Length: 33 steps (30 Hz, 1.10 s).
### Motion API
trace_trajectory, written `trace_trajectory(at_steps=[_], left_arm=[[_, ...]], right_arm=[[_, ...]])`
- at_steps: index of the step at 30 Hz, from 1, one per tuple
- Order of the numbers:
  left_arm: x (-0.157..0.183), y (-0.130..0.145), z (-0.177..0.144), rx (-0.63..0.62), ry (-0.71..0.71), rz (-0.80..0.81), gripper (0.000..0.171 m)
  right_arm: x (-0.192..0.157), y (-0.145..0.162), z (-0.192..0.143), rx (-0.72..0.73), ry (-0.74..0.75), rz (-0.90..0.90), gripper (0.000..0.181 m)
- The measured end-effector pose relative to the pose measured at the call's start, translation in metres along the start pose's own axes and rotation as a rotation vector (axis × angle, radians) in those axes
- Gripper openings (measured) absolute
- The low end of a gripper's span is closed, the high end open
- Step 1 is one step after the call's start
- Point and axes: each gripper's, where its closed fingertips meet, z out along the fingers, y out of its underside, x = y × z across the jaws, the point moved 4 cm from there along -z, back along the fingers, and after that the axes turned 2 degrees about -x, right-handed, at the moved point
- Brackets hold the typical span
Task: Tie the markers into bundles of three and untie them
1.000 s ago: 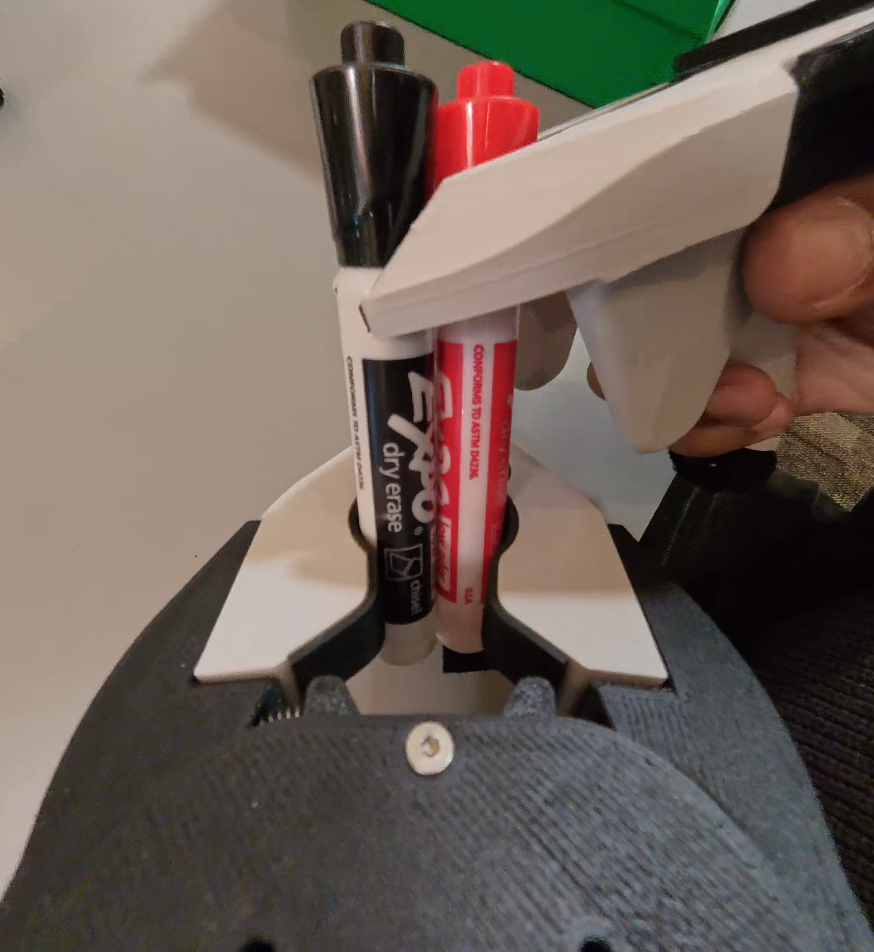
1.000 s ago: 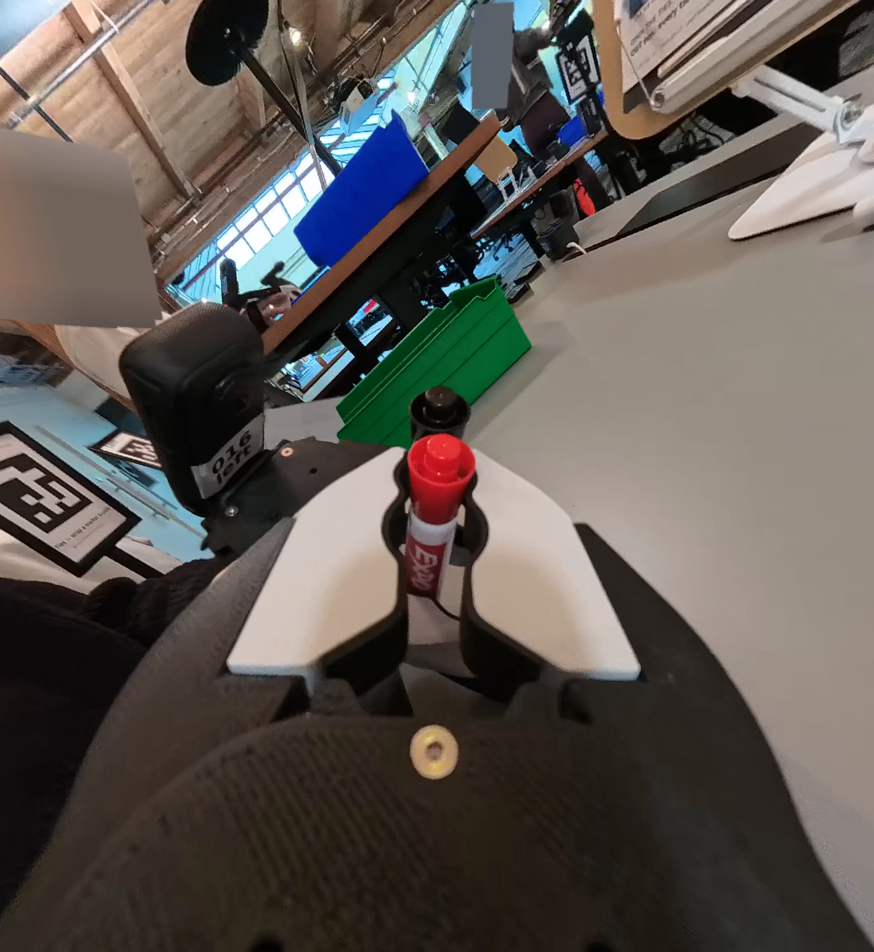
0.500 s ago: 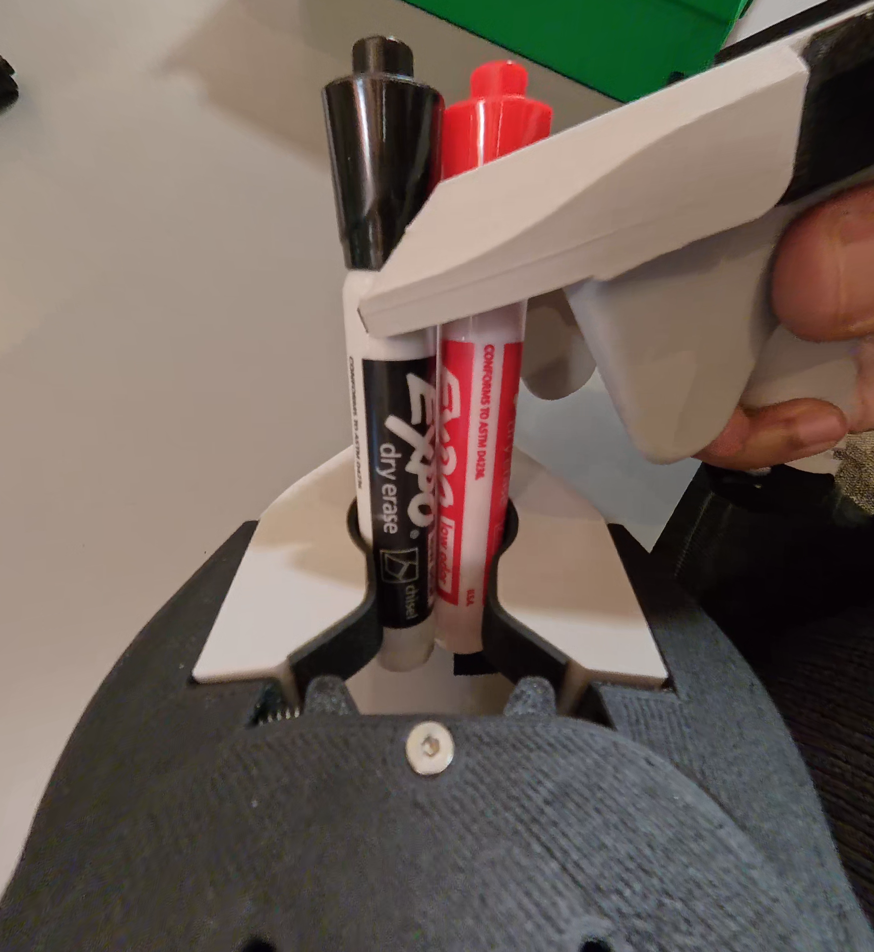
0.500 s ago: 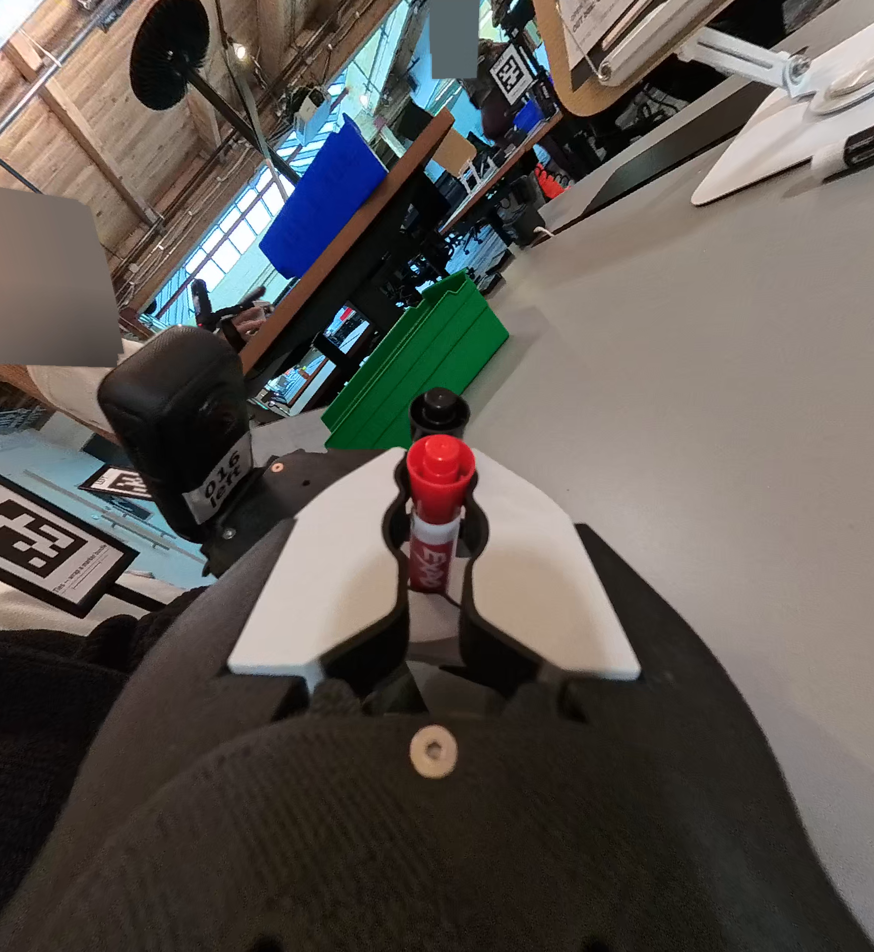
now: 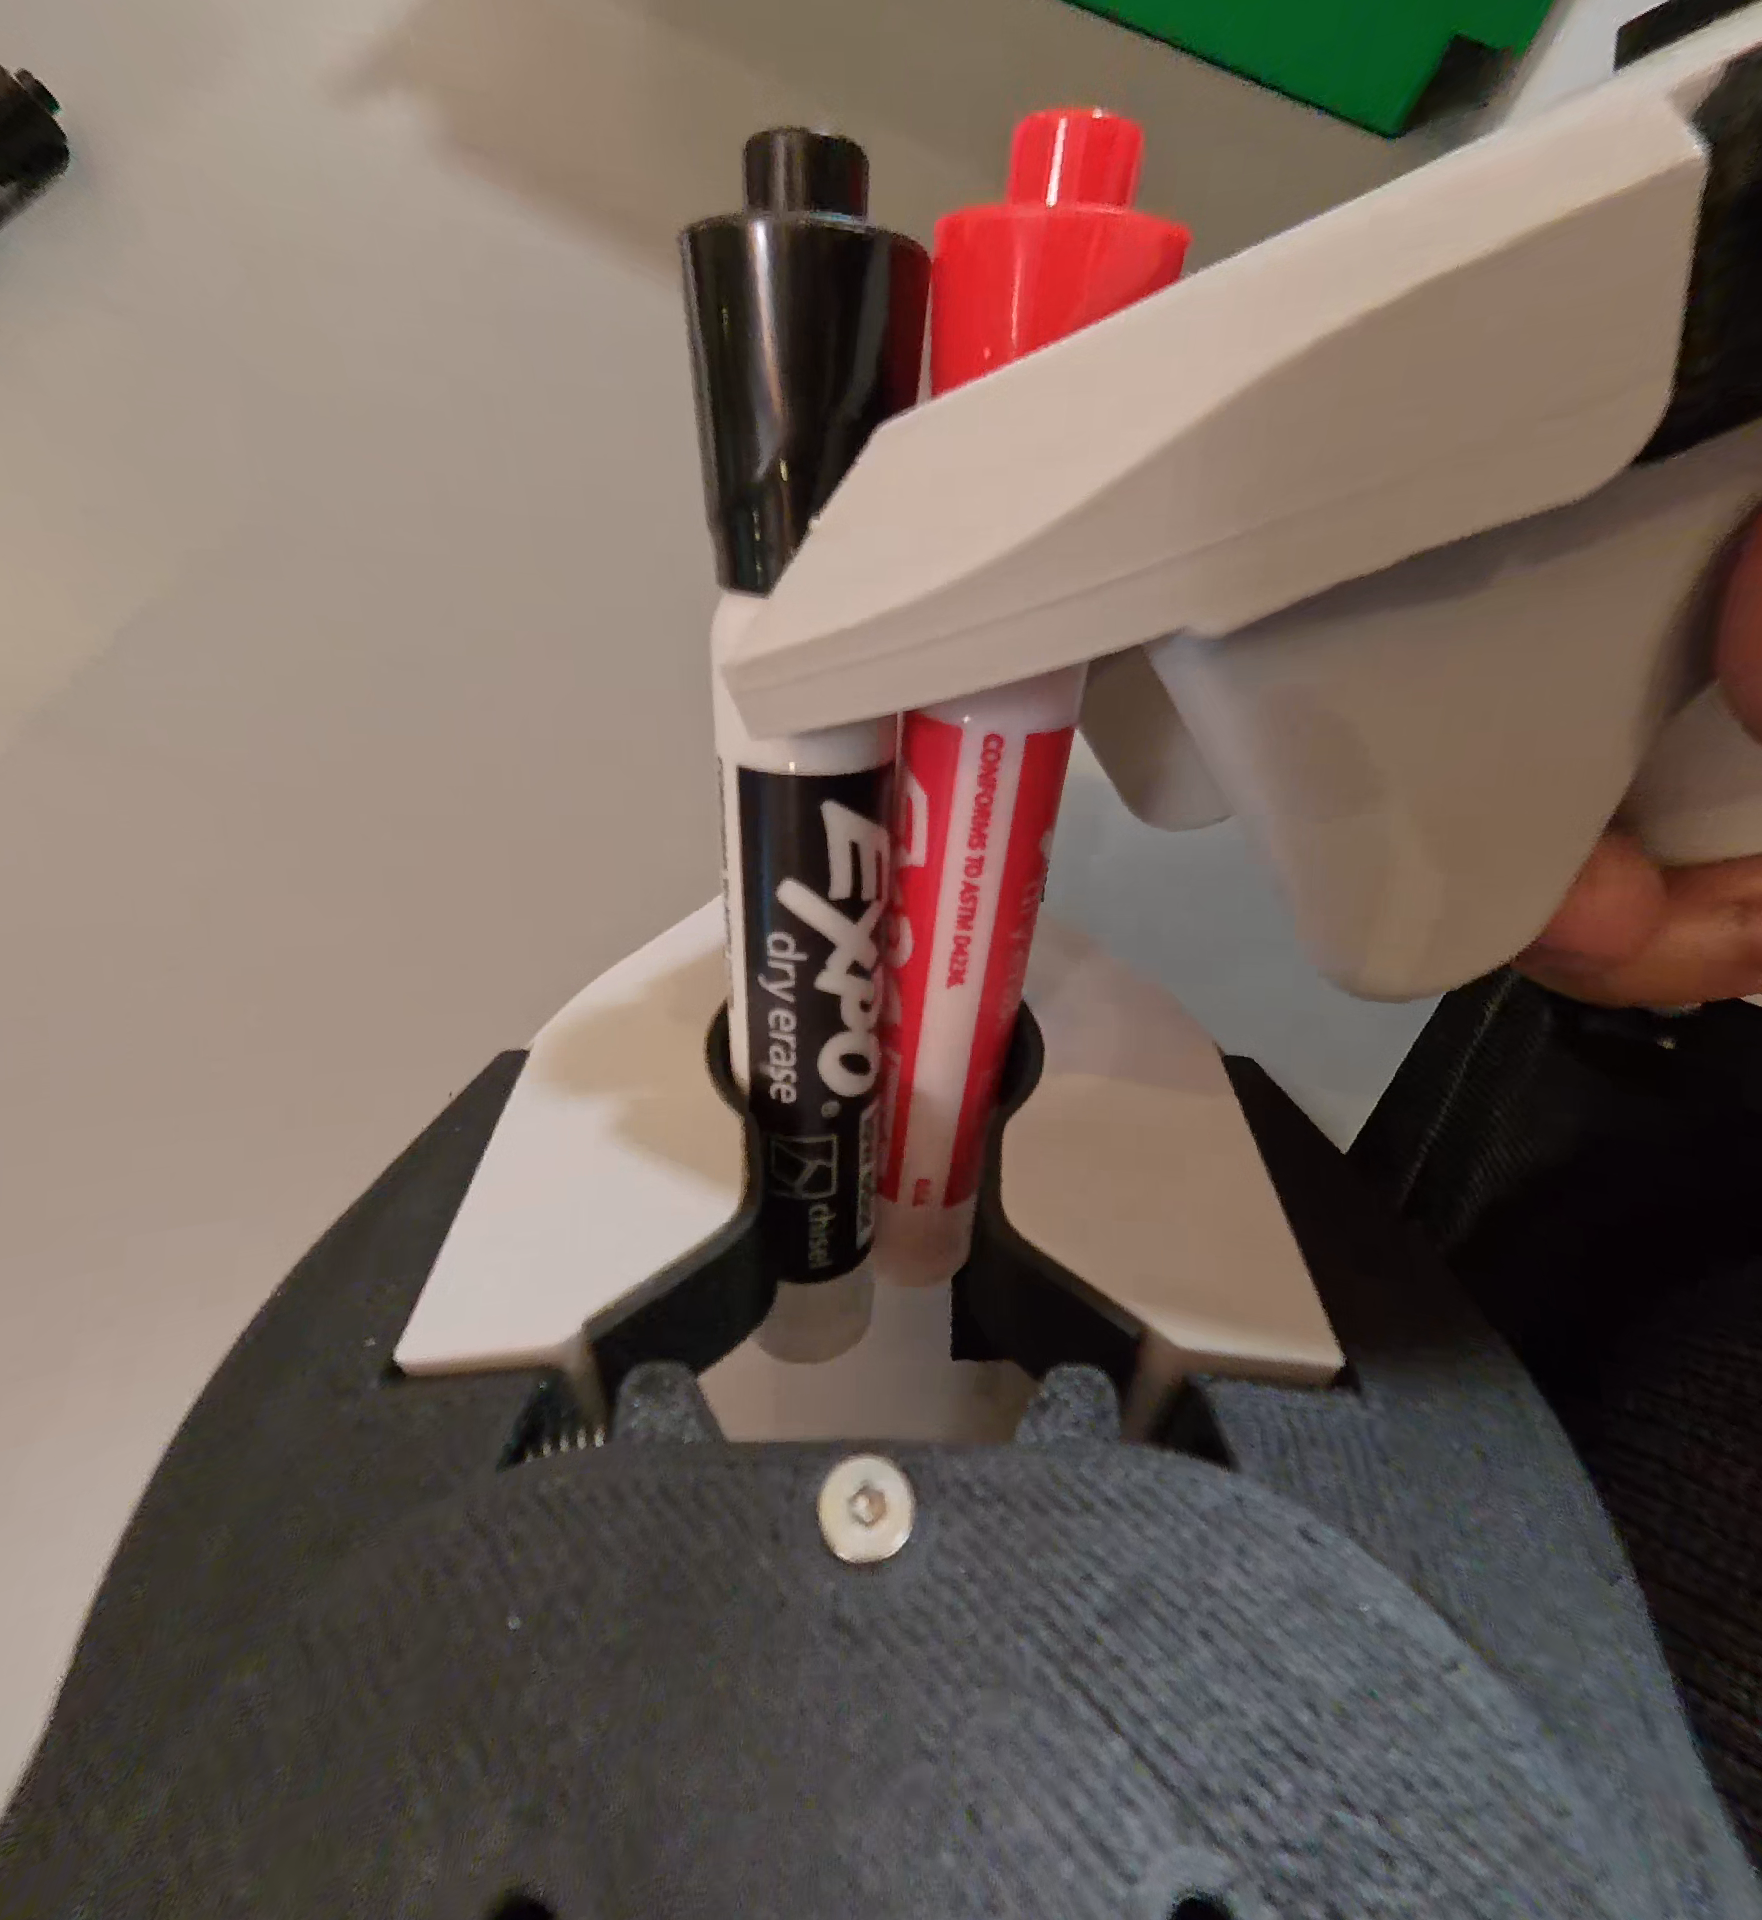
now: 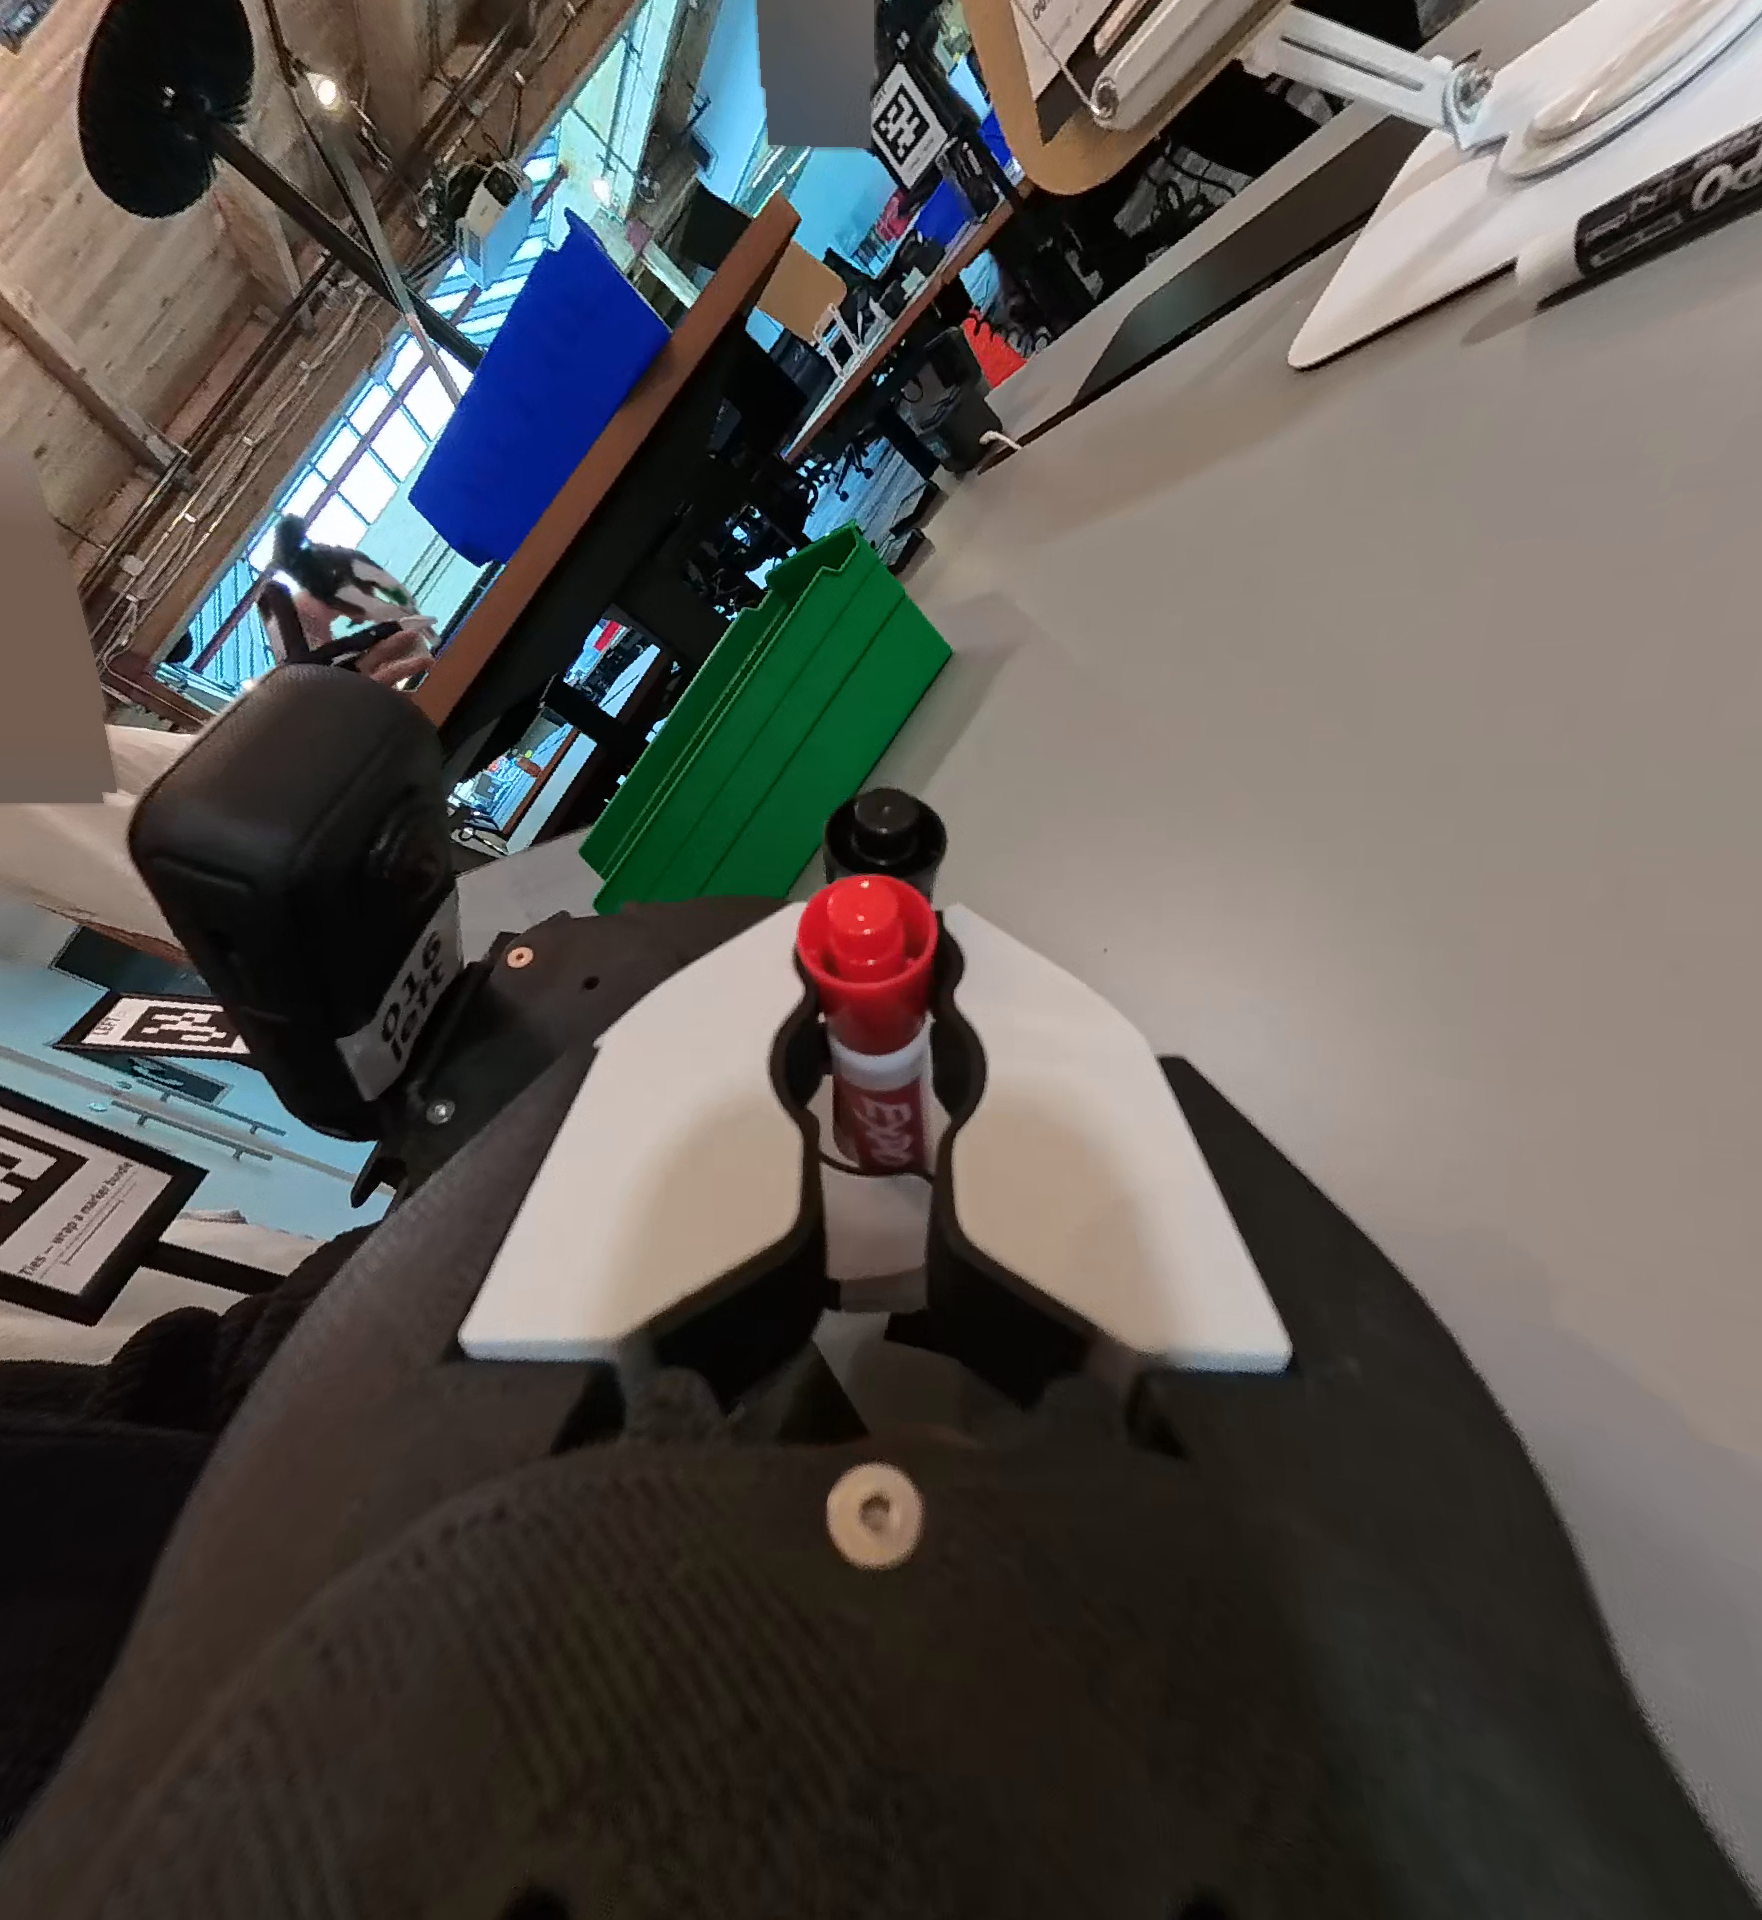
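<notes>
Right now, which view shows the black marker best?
The left wrist view: the black marker shows nearly full length, cap and barrel, beside the red marker in the left tool. The right wrist view shows only its cap end behind the red one.

Left gripper [image 5: 875,1127] with white fingers [image 5: 586,1226], black textured housing, silver hex screw [image 5: 864,1505], dark knit sleeve [image 5: 1708,1351]

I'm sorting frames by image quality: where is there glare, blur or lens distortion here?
Left wrist view: glare streaks on the black marker cap and red marker cap; the hand at right is soft. Right wrist view: wide-angle bending tilts the table; background windows look bright; red marker sharp.
</notes>
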Motion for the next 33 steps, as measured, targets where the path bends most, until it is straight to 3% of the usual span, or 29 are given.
trace_trajectory(at_steps=[14,21,28,33], left_arm=[[-0.001,0.001,0.003,-0.015,-0.045,0.031,0.052],[-0.003,-0.004,-0.004,-0.028,-0.202,0.184,0.055],[-0.004,-0.022,-0.019,0.055,-0.432,0.350,0.050],[-0.005,-0.025,-0.024,0.073,-0.482,0.374,0.049]], right_arm=[[0.003,0.005,0.000,0.003,0.067,0.117,0.017],[0.006,0.002,-0.006,0.044,0.072,0.246,0.018],[-0.015,-0.010,-0.017,0.179,-0.015,0.153,0.017],[-0.023,-0.013,-0.019,0.218,-0.036,0.089,0.017]])
